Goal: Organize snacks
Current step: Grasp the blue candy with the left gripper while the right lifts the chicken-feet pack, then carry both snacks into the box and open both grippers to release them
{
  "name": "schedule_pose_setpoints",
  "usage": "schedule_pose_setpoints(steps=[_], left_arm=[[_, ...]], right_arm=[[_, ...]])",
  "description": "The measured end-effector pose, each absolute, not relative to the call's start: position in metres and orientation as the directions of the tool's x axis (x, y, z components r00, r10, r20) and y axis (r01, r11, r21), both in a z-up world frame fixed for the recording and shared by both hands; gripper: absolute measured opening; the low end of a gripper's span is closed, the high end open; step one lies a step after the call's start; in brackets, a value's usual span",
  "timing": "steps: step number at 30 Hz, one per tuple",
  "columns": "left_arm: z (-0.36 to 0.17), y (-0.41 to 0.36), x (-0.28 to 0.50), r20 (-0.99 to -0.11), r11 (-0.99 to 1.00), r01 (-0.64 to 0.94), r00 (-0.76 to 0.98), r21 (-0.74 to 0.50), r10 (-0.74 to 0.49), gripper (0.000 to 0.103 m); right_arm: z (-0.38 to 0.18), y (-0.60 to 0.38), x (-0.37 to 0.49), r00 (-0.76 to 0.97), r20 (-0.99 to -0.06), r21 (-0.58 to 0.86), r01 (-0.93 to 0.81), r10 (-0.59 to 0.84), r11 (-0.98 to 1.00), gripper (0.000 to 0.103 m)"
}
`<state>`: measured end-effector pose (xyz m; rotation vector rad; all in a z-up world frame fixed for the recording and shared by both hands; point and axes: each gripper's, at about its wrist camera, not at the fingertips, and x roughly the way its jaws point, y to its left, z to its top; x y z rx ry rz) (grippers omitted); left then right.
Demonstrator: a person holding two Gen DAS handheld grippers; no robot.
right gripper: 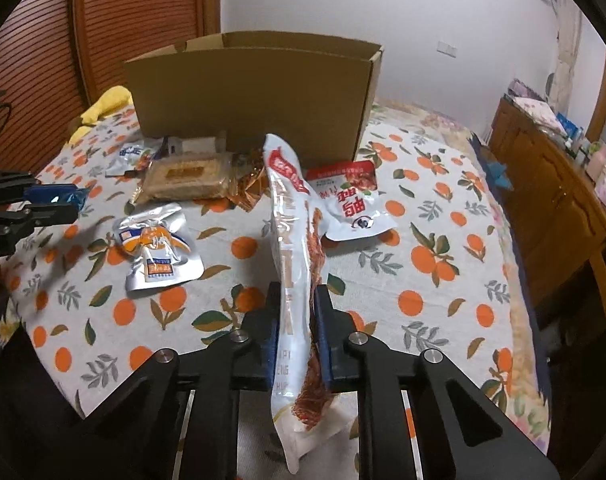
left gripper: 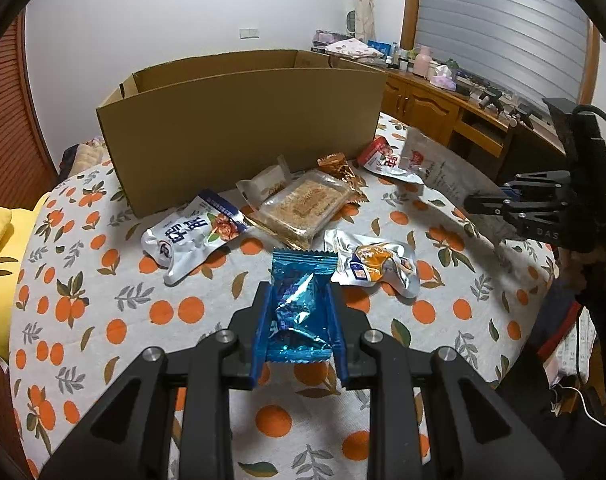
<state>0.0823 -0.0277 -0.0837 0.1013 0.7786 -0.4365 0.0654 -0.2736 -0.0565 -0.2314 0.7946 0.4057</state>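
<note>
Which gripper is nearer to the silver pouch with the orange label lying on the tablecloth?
Left. The left gripper, shut on a blue foil packet, sits just beside the silver pouch. The right gripper, shut on a long white pouch, is farther off.

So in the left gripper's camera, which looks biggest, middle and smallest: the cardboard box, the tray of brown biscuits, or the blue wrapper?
1. Cardboard box, biggest by far, even though it is farthest.
2 and 3. Tray of brown biscuits and blue wrapper look alike; the wrapper sits right by the camera, so I can't rank them.
</note>
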Motion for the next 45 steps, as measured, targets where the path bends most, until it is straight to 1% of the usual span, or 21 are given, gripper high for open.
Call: schedule_pose_setpoints(steps=[10,21,45], left_arm=[[-0.072,-0.025,0.082,-0.681,0.91,0.409,0.648,-0.066,-0.341,0.025],[-0.056,-0.016,0.085,-0.65,0.919,0.388,0.682,-0.066,-0.335,0.025],[-0.027,-0.012,0.099,-0.603,0.929,0.367,0.731,-0.046,-0.319,0.025]], right_arm=[[-0.041,-0.271,0.051,0.655,-0.689,-0.02,-0.444,0.309,0.896,0.013],[-0.02,-0.26,0.044,0.681,-0.647,-0.026,-0.468,0.342,0.883,0.013],[0.009,-0.246,0.045,0.708,-0.597,-0.047,-0.5,0.377,0.865,0.013]])
